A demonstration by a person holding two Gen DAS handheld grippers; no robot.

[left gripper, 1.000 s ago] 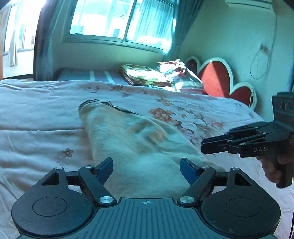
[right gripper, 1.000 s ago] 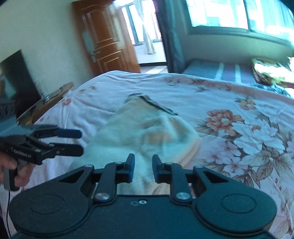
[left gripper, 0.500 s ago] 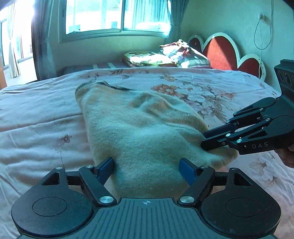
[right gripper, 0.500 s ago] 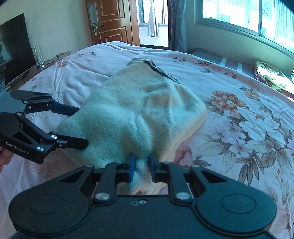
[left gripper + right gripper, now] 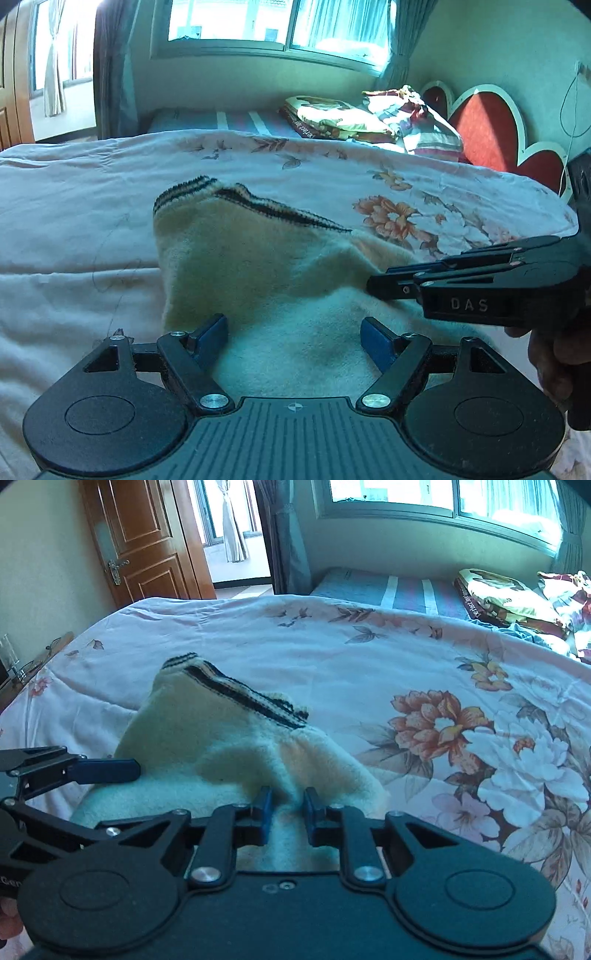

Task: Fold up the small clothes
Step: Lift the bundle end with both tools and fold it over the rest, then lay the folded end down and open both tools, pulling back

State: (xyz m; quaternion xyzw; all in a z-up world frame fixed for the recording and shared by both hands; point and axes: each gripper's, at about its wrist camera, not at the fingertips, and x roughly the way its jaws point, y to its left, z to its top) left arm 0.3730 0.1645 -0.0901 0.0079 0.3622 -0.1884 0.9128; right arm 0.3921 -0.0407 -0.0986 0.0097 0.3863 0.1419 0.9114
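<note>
We work on the bed (image 5: pixel 332 653), its floral quilt filling both views. The cream garment (image 5: pixel 221 746), with a dark striped hem, lies at centre frame, its near edge raised. Our right gripper (image 5: pixel 287 805) at lower centre has its fingers (image 5: pixel 263 814) clenched on a pinch of that edge. Our left gripper (image 5: pixel 293 334) at lower centre keeps its fingers (image 5: pixel 375 341) spread wide over the fabric, grasping nothing. With one corner held, we judge the fleece could sag or slip, leaving a crooked fold.
</note>
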